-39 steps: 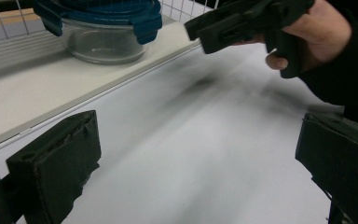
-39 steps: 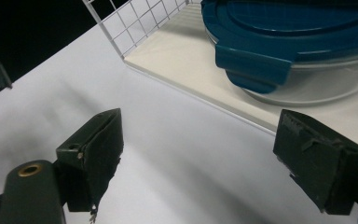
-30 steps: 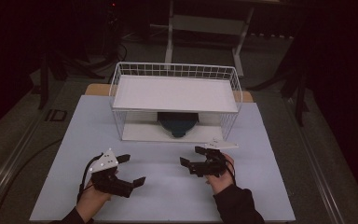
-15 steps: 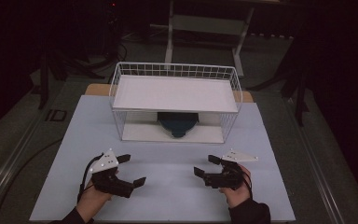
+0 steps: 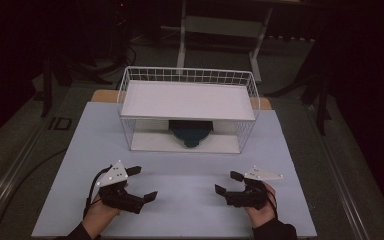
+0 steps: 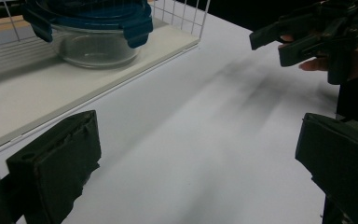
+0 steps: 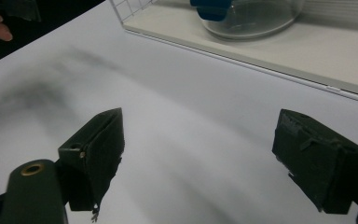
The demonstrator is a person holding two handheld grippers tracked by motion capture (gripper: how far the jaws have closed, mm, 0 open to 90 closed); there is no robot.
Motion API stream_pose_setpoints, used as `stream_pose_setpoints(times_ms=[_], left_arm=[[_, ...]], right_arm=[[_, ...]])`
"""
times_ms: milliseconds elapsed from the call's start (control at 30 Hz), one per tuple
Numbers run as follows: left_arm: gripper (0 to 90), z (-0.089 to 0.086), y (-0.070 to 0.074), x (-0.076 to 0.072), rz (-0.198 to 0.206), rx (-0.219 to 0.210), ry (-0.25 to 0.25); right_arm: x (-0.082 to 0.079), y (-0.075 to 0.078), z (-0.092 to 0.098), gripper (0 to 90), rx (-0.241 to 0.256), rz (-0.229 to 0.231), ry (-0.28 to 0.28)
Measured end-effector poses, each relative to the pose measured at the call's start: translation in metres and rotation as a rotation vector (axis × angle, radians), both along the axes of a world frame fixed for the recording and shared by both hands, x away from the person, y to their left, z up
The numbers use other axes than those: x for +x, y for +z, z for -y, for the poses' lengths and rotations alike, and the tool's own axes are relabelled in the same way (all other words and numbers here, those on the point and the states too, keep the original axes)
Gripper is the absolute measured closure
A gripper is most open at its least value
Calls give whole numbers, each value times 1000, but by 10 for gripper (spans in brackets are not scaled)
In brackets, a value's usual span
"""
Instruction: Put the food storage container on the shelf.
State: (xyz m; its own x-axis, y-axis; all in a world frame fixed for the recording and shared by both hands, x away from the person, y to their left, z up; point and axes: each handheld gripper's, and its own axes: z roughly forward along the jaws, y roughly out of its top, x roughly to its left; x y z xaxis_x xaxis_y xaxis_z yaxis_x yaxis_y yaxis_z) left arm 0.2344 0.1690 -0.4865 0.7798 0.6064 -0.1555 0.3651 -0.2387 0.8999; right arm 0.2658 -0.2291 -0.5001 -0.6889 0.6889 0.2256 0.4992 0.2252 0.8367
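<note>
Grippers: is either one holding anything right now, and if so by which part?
Nothing is held. The left gripper and right gripper are both open over the table, and the glass container sits untouched on the rack's lower shelf.

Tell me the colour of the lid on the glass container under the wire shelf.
Dark blue lid, with clip latches, clearest in the left gripper view.

A round clear glass container with a dark blue clip-on lid (clasps folded down at the sides) stands upright on the lower white shelf of the wire rack, near its front edge.
</note>
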Motion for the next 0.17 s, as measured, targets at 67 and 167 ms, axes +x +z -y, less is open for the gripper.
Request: stream_pose_setpoints(times_ms=[67, 167], left_arm=[[2, 1, 0, 0, 3, 3, -2], [2, 1, -1, 0, 4, 4, -6]], right_arm=[[1, -1, 1, 164, 2, -4, -1], [1, -2, 2, 164, 7, -14, -3]])
